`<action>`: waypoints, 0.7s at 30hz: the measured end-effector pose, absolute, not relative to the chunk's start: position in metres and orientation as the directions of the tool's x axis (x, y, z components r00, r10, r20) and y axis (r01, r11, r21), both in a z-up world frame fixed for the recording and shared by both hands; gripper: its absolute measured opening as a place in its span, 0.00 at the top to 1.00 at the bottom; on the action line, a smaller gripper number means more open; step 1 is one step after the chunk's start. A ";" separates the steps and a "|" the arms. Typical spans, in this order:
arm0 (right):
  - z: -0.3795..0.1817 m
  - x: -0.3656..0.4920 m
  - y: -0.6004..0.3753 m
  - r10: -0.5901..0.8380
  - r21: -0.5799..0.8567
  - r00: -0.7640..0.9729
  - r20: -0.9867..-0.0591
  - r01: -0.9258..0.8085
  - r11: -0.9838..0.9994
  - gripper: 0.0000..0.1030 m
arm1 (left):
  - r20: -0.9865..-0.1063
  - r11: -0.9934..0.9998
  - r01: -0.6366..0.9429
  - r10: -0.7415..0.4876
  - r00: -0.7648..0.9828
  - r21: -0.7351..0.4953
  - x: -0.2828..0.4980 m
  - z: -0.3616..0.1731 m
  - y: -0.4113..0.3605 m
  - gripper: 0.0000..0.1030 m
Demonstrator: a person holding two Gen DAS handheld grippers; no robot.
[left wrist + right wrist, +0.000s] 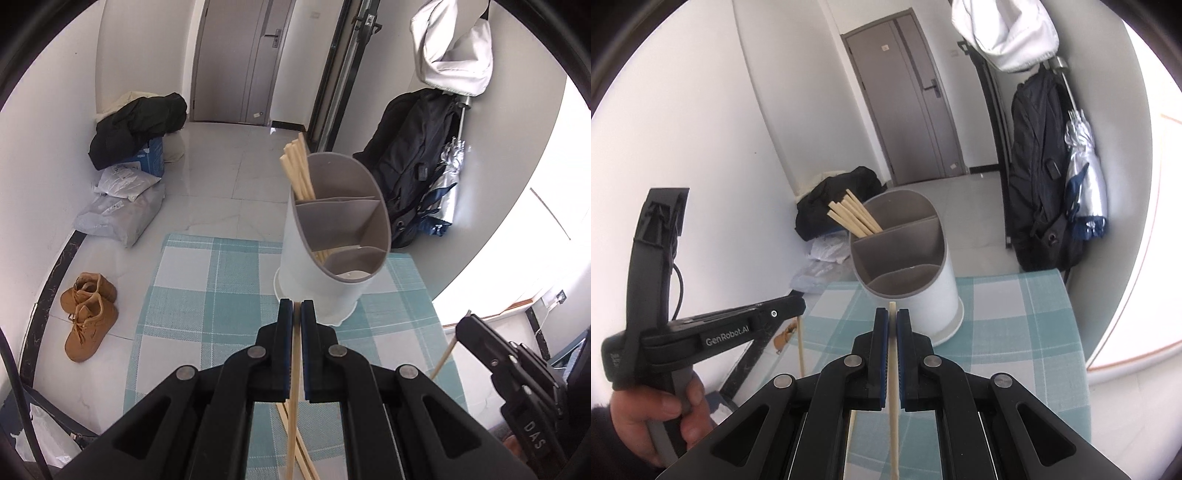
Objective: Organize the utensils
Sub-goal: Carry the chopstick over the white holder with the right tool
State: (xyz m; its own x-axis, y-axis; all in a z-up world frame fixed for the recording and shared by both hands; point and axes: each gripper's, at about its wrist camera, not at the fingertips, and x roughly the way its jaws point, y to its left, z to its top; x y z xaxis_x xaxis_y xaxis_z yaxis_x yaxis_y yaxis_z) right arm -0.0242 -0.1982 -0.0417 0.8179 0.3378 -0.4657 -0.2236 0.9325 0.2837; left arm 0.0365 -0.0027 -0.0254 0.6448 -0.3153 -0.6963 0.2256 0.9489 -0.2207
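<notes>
A white utensil holder (306, 266) with grey dividers stands on a teal plaid placemat (207, 295). Several wooden chopsticks (295, 166) lean in its far compartment. Just short of the holder, my left gripper (295, 306) is shut on a single chopstick (294, 387) that runs down between its pads. Loose chopsticks (284, 417) lie on the mat beneath it. My right gripper (892, 314) is shut on another chopstick (894, 376), whose tip pokes out just before the holder (934, 291). The right wrist view also shows the left gripper (796, 306) in a person's hand (665, 406).
Below the table, on the floor, are brown boots (88, 314), grey parcels (122, 214) and a black jacket (136, 125) on a box. A black backpack (1041, 177) and a folded silver umbrella (1086, 177) hang by the right wall. A grey door (905, 99) stands behind.
</notes>
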 end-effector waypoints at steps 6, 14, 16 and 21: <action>-0.037 -0.037 -0.193 0.331 0.261 0.830 -0.449 -0.232 0.937 0.97 | -0.674 0.935 0.274 -0.352 0.649 -0.224 0.024 -0.011 -0.002 1.00; -0.031 -0.047 -0.184 0.334 0.239 0.837 -0.433 -0.251 0.938 0.97 | -0.665 0.918 0.313 -0.392 0.636 -0.242 0.016 0.003 -0.005 1.00; -0.029 -0.048 -0.185 0.334 0.240 0.839 -0.429 -0.251 0.938 0.97 | -0.663 0.915 0.317 -0.399 0.634 -0.248 0.016 0.006 -0.006 1.00; -0.015 -0.049 -0.188 0.335 0.237 0.852 -0.402 -0.257 0.937 0.97 | -0.656 0.909 0.339 -0.410 0.633 -0.242 0.015 0.020 -0.012 1.00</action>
